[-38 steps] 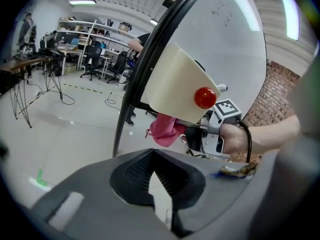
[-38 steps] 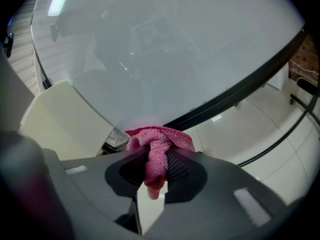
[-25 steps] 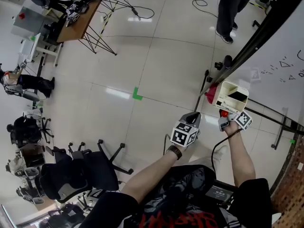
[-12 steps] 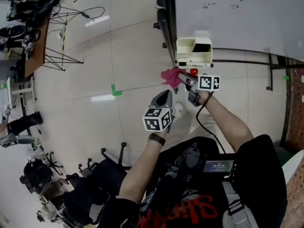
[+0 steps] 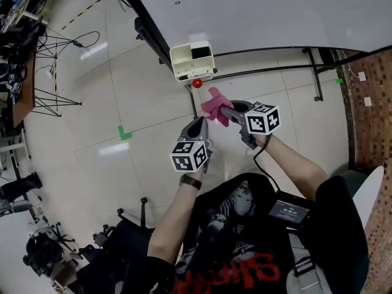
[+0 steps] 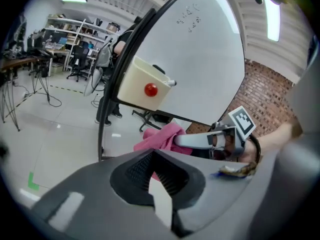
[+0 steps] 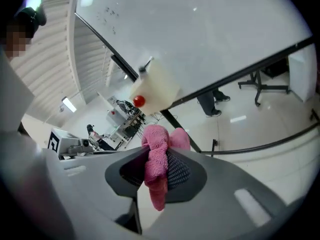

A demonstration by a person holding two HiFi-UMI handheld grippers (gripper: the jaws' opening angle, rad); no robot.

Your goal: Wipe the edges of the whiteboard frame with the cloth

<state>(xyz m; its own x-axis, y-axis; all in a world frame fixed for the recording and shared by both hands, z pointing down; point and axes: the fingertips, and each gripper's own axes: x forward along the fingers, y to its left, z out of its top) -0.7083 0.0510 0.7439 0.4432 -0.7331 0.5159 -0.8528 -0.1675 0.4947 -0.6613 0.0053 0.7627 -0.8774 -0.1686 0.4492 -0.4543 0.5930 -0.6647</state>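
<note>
Beyond the glossy floor [image 5: 92,103], the whiteboard's black metal frame [image 5: 144,11] has swung closer ahead, so wiping looks ready to start. The right gripper [image 5: 222,110] clamps the crumpled pink cloth [image 5: 214,103] near it, while the left gripper [image 5: 199,124] is closed and empty.

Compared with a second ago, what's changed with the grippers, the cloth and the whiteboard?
The head view swung: the whiteboard now runs across the top, not the right. The right gripper drew the pink cloth slightly away from the cream tray. Unchanged: its fingers stay shut on the cloth; the left gripper stays shut and empty beside it.
</note>
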